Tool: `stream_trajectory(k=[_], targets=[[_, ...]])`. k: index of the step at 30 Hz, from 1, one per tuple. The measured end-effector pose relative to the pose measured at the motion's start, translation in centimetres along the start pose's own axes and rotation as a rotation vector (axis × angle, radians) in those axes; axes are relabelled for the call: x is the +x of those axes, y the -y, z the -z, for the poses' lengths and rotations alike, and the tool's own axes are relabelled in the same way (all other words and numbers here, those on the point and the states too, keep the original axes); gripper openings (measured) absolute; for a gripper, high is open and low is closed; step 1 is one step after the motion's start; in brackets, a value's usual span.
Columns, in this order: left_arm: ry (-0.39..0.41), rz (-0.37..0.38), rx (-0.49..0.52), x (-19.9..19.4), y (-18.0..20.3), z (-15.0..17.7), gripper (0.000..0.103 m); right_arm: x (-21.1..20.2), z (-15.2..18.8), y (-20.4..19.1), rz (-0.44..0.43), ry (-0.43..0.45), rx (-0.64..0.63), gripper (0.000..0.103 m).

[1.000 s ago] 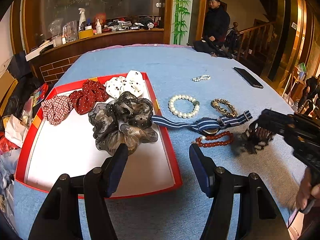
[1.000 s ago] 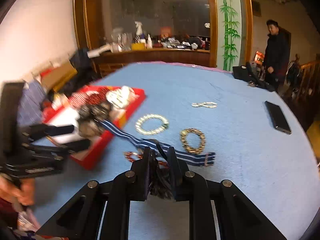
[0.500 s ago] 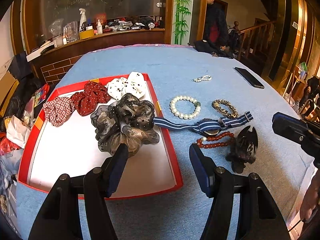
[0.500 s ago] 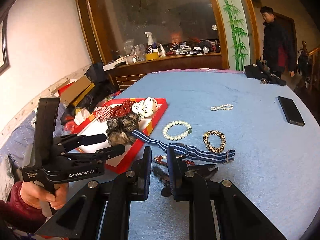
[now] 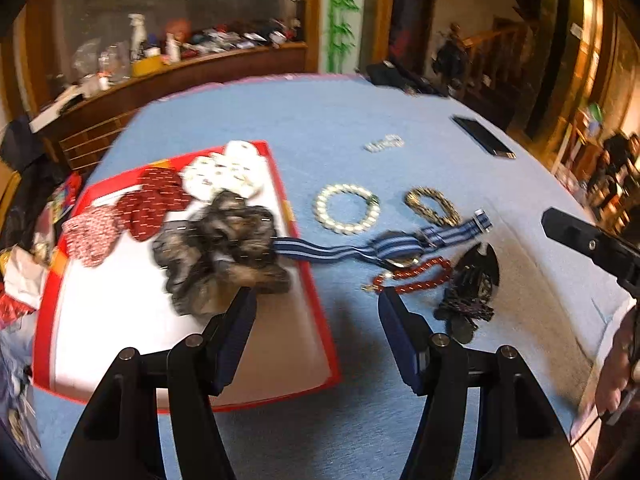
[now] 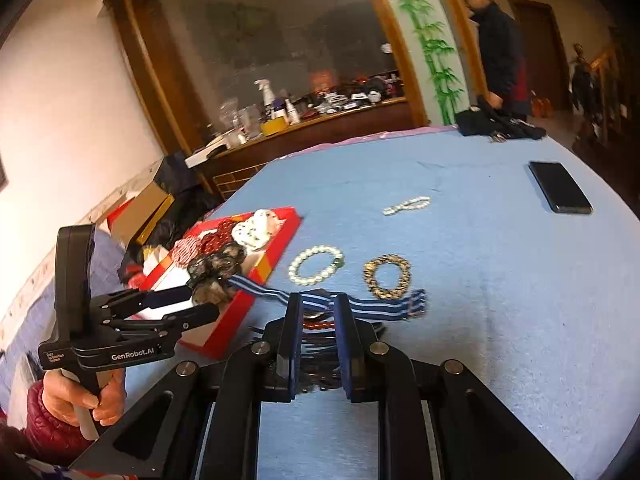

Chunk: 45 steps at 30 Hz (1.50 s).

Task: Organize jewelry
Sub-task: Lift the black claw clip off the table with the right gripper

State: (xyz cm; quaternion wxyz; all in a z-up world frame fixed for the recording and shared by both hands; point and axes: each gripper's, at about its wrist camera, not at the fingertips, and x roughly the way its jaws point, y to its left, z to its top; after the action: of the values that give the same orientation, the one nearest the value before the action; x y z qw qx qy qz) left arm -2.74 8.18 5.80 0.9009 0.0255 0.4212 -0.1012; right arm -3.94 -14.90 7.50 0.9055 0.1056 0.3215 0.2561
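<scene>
Both grippers are mine. My right gripper (image 6: pixel 316 334) is drawn back over the blue tablecloth (image 6: pixel 500 300) with its jaws nearly together and nothing pinched between them; the black claw hair clip (image 5: pixel 470 294) lies free on the cloth, partly hidden behind those fingers in the right wrist view. My left gripper (image 5: pixel 314 322) hangs with its jaws wide apart and nothing in them, one finger over the near part of the red cardboard tray (image 5: pixel 320 308), the other over bare cloth.

Just beside the clip sits the dark red bead bracelet (image 5: pixel 412 276), touching the blue-and-white striped watch strap (image 5: pixel 340 250). One end of that strap runs over the tray's edge and reaches the grey-brown sheer scrunchie (image 5: pixel 224 252) inside the tray. Behind the scrunchie, in the tray, lie a white dotted scrunchie (image 5: pixel 224 174), a dark red dotted scrunchie (image 5: pixel 152 202) and a red-and-white checked scrunchie (image 5: pixel 92 232).

Beyond the strap, on the cloth, rest the white pearl bracelet (image 5: pixel 346 208) and the gold-and-black chain bracelet (image 5: pixel 432 206), near each other but apart. Farther out lies a small white bead bracelet (image 5: pixel 384 144), and well off to the right a black phone (image 5: pixel 484 142).

At the table's far edge a person in dark clothes (image 6: pixel 498 52) stands by a black bundle (image 6: pixel 496 124).
</scene>
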Motion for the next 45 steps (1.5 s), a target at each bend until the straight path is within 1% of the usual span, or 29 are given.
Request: stream_trajectory(k=[3, 4, 6, 7, 9, 10, 12, 14, 16, 17, 20, 23, 26, 28, 30, 32, 35, 36, 39, 43, 45], targets=[[-0.041, 0.005, 0.037, 1.2, 0.9, -0.6, 0.062, 0.0, 0.1, 0.7, -0.007, -0.012, 0.007, 0.017], [-0.058, 0.021, 0.041, 1.5, 1.1, -0.7, 0.062, 0.1, 0.1, 0.7, -0.003, -0.027, -0.007, 0.018], [-0.104, 0.1, 0.019, 2.1, 1.4, -0.5, 0.062, 0.4, 0.3, 0.7, 0.024, -0.058, -0.03, 0.032], [-0.104, 0.117, 0.012, 2.0, 1.8, -0.4, 0.067, 0.4, 0.4, 0.9, 0.03, -0.062, -0.029, 0.034], [-0.098, 0.151, 0.025, 1.5, 2.6, 0.0, 0.067, 0.7, 0.5, 1.6, 0.04, -0.079, -0.008, 0.034], [-0.098, 0.186, 0.029, 1.2, 3.2, 0.2, 0.067, 0.7, 0.5, 2.1, 0.042, -0.08, 0.011, 0.034], [-0.089, 0.241, 0.03, 0.7, 4.2, 0.9, 0.074, 0.6, 0.3, 3.3, 0.03, -0.074, 0.057, 0.034], [-0.079, 0.242, 0.051, 0.5, 5.3, 1.3, 0.082, 0.6, 0.2, 4.2, 0.031, -0.068, 0.087, 0.035], [-0.076, 0.245, 0.088, 0.8, 6.8, 1.6, 0.083, 0.6, 0.1, 4.8, 0.03, -0.063, 0.103, 0.041], [-0.079, 0.243, 0.104, 1.2, 7.4, 1.7, 0.083, 0.7, 0.1, 4.9, 0.031, -0.067, 0.108, 0.047], [-0.094, 0.255, 0.13, 1.8, 8.8, 1.8, 0.083, 1.2, 0.3, 5.2, 0.025, -0.09, 0.137, 0.047], [-0.106, 0.278, 0.145, 1.7, 9.1, 1.9, 0.083, 0.7, 0.3, 5.6, 0.036, -0.074, 0.149, 0.047], [-0.106, 0.307, 0.13, 1.1, 8.1, 1.6, 0.083, 0.0, 0.2, 6.4, 0.047, -0.069, 0.158, 0.047], [-0.09, 0.303, 0.119, 0.3, 7.0, 1.6, 0.083, -0.3, 0.1, 6.5, 0.067, -0.071, 0.146, 0.047], [-0.082, 0.289, 0.116, -0.3, 6.2, 1.8, 0.083, -0.6, 0.3, 6.2, 0.05, -0.081, 0.141, 0.051], [-0.068, 0.262, 0.107, -0.7, 5.0, 1.8, 0.083, -0.5, 0.5, 5.6, 0.036, -0.094, 0.124, 0.061], [-0.051, 0.239, 0.072, -1.2, 3.3, 1.4, 0.083, 0.5, 1.0, 4.0, -0.012, -0.144, 0.094, 0.066], [-0.041, 0.232, 0.054, -1.3, 2.8, 1.2, 0.083, 1.0, 1.1, 3.5, -0.027, -0.168, 0.093, 0.072], [-0.024, 0.228, 0.028, -1.7, 1.6, 1.1, 0.083, 2.2, 1.7, 2.1, -0.068, -0.211, 0.102, 0.077], [-0.021, 0.225, 0.012, -1.4, 1.0, 1.3, 0.083, 4.7, 2.7, 0.1, -0.056, -0.281, 0.077, 0.078], [-0.024, 0.22, 0.017, -1.1, 0.9, 1.3, 0.083, 6.0, 2.9, -0.8, -0.012, -0.31, 0.046, 0.078]])
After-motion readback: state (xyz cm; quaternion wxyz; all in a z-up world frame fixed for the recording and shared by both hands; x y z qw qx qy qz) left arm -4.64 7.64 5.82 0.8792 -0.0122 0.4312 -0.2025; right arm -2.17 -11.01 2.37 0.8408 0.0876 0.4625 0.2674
